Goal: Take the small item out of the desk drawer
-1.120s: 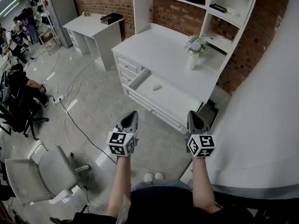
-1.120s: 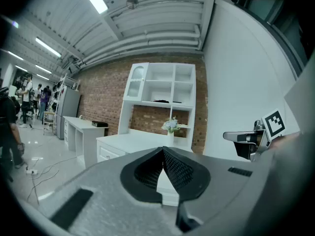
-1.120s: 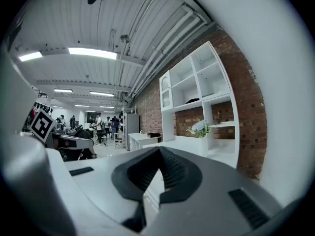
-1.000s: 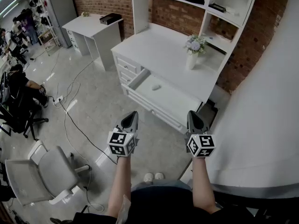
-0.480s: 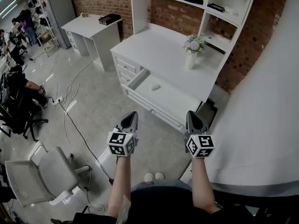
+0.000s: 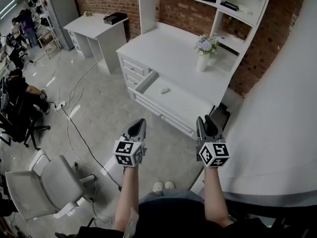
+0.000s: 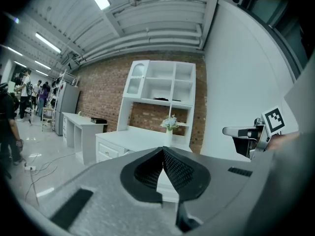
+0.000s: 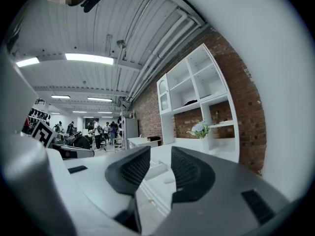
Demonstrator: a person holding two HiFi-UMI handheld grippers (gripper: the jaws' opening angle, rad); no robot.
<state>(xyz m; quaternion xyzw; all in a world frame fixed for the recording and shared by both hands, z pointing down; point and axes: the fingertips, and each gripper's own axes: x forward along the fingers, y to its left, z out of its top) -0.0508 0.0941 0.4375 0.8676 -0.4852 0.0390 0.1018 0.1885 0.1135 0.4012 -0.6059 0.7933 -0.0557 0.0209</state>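
Note:
The white desk's wide drawer [image 6: 174, 103] stands pulled out, and a small pale item [image 6: 165, 90] lies on its floor toward the left end. Both grippers hang well short of the desk, over the floor. My left gripper [image 6: 138, 124] has its jaws pressed together with nothing in them; in its own view the pads [image 7: 162, 167] meet at the tips. My right gripper [image 6: 207, 122] is opening, a gap showing between its pads [image 8: 158, 165] with nothing between them. The drawer [image 8: 165, 178] shows through that gap.
A vase of flowers [image 6: 204, 51] stands on the desktop [image 6: 168, 51] under a white shelf unit [image 6: 233, 9]. A second white desk [image 6: 96, 26] is at the far left. Cables [image 6: 74, 108] trail on the floor, a white office chair [image 6: 47, 185] stands at lower left, people sit at far left.
My right gripper's jaws have parted from shut to a visible gap. The view has shifted slightly toward the desk. The left gripper looks unchanged.

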